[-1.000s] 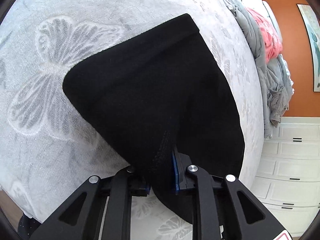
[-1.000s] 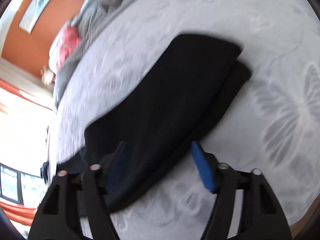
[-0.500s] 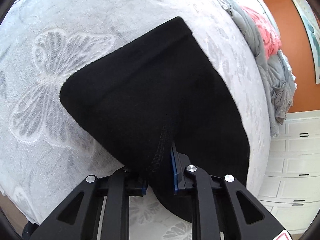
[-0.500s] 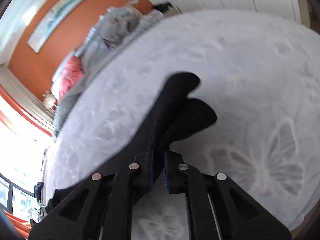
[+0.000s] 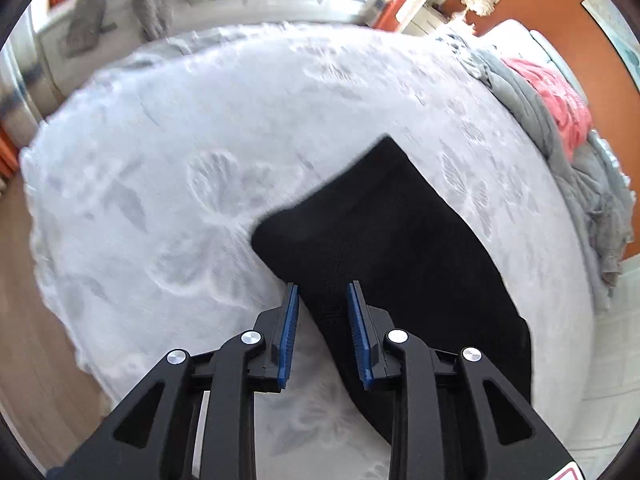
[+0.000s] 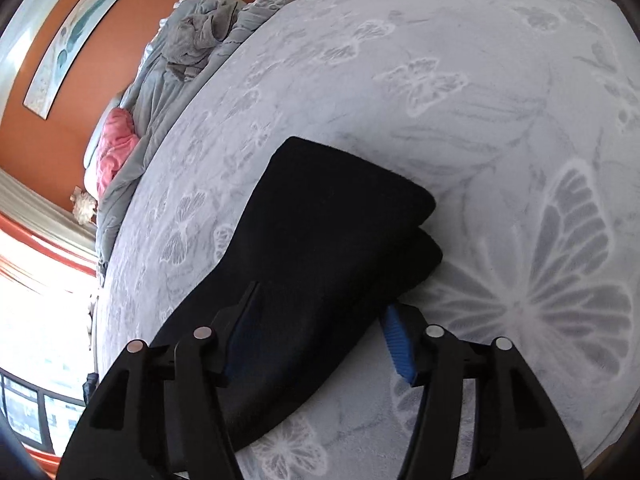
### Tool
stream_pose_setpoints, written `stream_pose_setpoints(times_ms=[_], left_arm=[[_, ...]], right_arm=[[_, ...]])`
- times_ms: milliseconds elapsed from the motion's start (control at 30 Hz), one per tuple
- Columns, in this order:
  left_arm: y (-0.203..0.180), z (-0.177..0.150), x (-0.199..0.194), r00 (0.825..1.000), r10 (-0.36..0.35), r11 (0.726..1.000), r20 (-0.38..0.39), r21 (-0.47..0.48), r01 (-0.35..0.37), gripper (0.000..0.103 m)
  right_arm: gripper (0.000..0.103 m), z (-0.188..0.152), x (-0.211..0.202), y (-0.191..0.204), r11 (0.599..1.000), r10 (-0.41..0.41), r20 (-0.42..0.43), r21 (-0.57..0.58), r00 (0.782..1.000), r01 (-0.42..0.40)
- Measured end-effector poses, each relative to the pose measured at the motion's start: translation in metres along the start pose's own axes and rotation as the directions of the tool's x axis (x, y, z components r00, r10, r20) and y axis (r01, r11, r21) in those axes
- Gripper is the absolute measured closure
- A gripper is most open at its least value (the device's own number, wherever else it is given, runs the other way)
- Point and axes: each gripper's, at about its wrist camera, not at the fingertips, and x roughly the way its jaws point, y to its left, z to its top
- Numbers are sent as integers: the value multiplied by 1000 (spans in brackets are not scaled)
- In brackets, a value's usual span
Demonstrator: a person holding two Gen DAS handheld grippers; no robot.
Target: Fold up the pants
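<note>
In the left wrist view, wooden floor shows beyond the left edge of the pale grey butterfly-patterned bedspread, which lies broad and bare on that side. The folded black fleece pants lie right of centre on it. The left gripper hangs above their near edge, jaws opening, blue pads clear of the cloth. Crumpled grey and pink bedding crowds the right edge; the far background is blurred.

In the right wrist view, the bedding pile lines the left edge. The right gripper straddles the pants' near part, jaws opening and gripping nothing; its left pad is dark against the fabric, contact unclear. Open bedspread spreads right.
</note>
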Motion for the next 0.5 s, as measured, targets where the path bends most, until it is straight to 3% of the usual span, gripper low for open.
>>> stream_pose_setpoints(times_ms=[67,100,167,200,267,333,367,400,467,500], left_arm=[[-4,6,-21,984,98,995,150,13,-101,76],[-4,9,-31,974,95,995,207,11,-99,76],[-11,11,-39,972,-48,999,231,35,41,76],[-24,11,-36,969,-157,987,189,64,147,74],[-54,4,-21,956,-282,954,77,125,271,69],[-94,-13,2,959,-283,939,-22,200,281,65],[-112,-22,17,970,-231,938,-74,248,242,64],[-119,-33,33,978,-176,942,-112,270,200,64],[-122,-42,53,978,-101,948,-184,280,151,68],[-112,-38,53,971,-137,951,-197,248,184,68]], right_arm=[[48,0,-7,-4,1000,-27,27,18,999,26],[48,0,-18,0,998,-62,77,7,995,62],[48,-5,-52,27,991,-73,227,-92,971,96],[49,-9,-67,49,980,-43,286,-175,957,97],[55,-27,-86,103,936,63,338,-347,939,62],[58,-52,-74,162,869,220,202,-485,954,-97],[61,-69,-57,193,826,260,90,-536,961,-173],[63,-91,-34,227,775,278,-31,-584,960,-243],[65,-145,12,289,673,256,-229,-655,939,-343],[65,-174,32,316,624,227,-309,-682,924,-381]])
